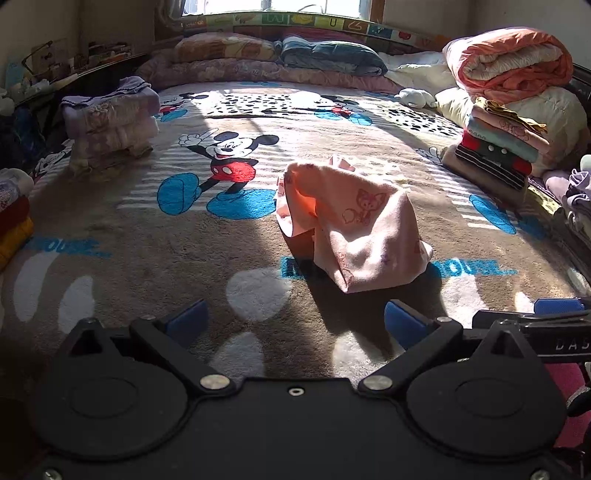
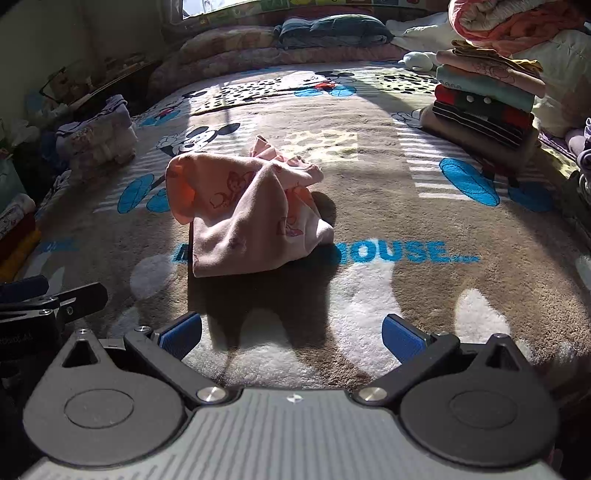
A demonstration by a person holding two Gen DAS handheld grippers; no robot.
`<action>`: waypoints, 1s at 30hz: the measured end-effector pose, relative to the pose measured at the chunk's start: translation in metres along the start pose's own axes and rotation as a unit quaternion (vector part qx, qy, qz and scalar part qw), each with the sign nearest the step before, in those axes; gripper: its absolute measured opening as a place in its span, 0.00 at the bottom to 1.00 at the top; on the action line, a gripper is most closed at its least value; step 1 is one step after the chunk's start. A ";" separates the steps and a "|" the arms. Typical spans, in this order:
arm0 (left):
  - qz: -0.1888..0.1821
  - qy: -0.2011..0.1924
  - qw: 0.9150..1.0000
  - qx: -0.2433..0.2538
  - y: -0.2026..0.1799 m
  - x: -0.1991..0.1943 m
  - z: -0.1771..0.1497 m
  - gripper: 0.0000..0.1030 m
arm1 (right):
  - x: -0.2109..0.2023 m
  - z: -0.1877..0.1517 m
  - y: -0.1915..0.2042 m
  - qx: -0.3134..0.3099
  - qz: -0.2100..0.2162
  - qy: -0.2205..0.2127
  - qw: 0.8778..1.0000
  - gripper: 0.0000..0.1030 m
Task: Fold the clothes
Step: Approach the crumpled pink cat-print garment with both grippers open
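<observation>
pink garment (image 2: pixel 247 218) crumpled | ahead of right hand-held gripper (image 2: pixel 291 332) | apart

pink garment (image 1: pixel 351 225): 1 | folded stacks (image 1: pixel 110 125) (image 1: pixel 502 144): 2 | tongs (image 1: pixel 295 321) (image 2: pixel 291 332): 2

Crumpled pink garment (image 1: pixel 347 225) on blanket (image 1: pixel 147 266); left gripper (image 1: pixel 295 321) jaws apart.

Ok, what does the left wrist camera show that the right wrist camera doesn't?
Only the left wrist view shows the full Mickey print and the window behind the bed. Only the right wrist view shows the whole word MOUSE. Both show the crumpled pink garment on the blanket, folded stacks either side, and open blue fingers.
</observation>
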State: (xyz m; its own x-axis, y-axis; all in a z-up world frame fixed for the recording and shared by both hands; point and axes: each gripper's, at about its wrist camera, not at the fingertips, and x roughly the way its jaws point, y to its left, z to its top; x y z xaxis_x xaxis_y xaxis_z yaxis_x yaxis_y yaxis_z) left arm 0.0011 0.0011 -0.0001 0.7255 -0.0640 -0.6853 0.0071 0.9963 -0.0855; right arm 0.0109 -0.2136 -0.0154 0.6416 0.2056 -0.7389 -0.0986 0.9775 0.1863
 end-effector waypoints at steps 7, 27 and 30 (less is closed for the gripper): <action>0.002 -0.036 0.999 0.017 -0.002 -0.003 -0.002 1.00 | 0.003 -0.001 -0.001 0.002 0.001 -0.001 1.000 1.00; -0.029 -0.011 0.999 -0.018 0.010 0.007 0.005 0.99 | 0.004 -0.001 -0.002 0.000 0.004 0.004 1.000 1.00; -0.033 -0.013 0.999 -0.013 0.007 0.006 0.005 0.99 | 0.005 -0.001 -0.002 0.001 0.005 0.005 1.000 1.00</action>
State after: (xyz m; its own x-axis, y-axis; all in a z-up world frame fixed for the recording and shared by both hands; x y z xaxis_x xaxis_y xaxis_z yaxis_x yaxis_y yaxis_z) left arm 0.0090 0.0077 -0.0017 0.7419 -0.1267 -0.6584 0.0377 0.9883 -0.1477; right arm 0.0133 -0.2148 -0.0202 0.6330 0.2154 -0.7435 -0.1036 0.9754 0.1944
